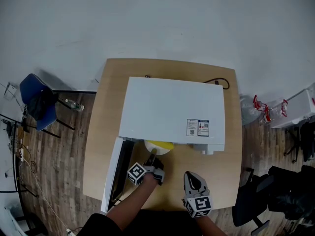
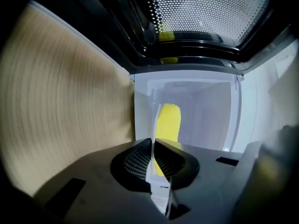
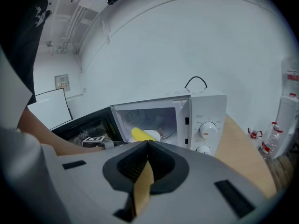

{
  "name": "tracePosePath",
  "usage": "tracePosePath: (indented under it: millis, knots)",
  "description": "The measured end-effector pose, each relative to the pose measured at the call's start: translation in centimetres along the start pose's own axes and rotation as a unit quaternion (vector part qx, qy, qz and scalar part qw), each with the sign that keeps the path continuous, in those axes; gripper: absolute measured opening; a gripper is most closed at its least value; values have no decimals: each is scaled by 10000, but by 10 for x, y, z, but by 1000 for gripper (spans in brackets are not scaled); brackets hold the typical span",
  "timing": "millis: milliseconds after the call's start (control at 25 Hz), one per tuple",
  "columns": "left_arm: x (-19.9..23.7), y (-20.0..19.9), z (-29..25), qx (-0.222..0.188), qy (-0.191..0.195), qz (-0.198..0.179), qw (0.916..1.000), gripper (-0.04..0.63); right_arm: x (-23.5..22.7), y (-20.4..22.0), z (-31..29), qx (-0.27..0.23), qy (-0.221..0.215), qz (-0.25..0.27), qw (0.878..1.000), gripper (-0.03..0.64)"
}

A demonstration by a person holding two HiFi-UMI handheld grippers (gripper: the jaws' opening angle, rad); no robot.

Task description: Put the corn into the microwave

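Observation:
The white microwave stands on the wooden table with its door swung open to the left. A yellow corn cob lies on a white plate at the mouth of the oven. My left gripper is shut on the plate's near rim; in the left gripper view the rim runs edge-on between the jaws, with the corn behind it. My right gripper hovers over the table in front of the control panel, shut and empty. The right gripper view shows the corn in the cavity.
A black cable lies behind the microwave. The two dials sit on its right side. A blue chair stands left of the table. Plastic bottles and a white box are on the right, with dark chairs below them.

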State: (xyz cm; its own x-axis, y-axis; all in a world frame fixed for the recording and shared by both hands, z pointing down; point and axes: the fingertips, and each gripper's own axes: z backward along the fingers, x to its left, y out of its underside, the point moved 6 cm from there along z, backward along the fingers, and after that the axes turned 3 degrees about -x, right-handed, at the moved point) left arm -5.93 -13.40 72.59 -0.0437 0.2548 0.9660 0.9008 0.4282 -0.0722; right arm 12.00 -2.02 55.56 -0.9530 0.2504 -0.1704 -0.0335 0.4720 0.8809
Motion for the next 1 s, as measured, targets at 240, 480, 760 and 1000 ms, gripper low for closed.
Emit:
tracePosePath:
  millis: [240, 480, 760, 1000]
  knots:
    - [-5, -2, -12, -138, -45, -9, 9999, 25, 0, 2, 5, 6, 27, 1, 10000, 60]
    - [-9, -5, -30, -361, -150, 38, 9992, 25, -3, 2, 6, 0, 68, 51, 10000, 60]
    - [-12, -3, -39, -131, -112, -295, 9994, 26, -9, 2, 6, 28, 122, 28, 9999, 60]
    - [-9, 0, -30, -27, -169, -297, 9994, 109, -9, 7, 6, 83, 131, 26, 9999, 60]
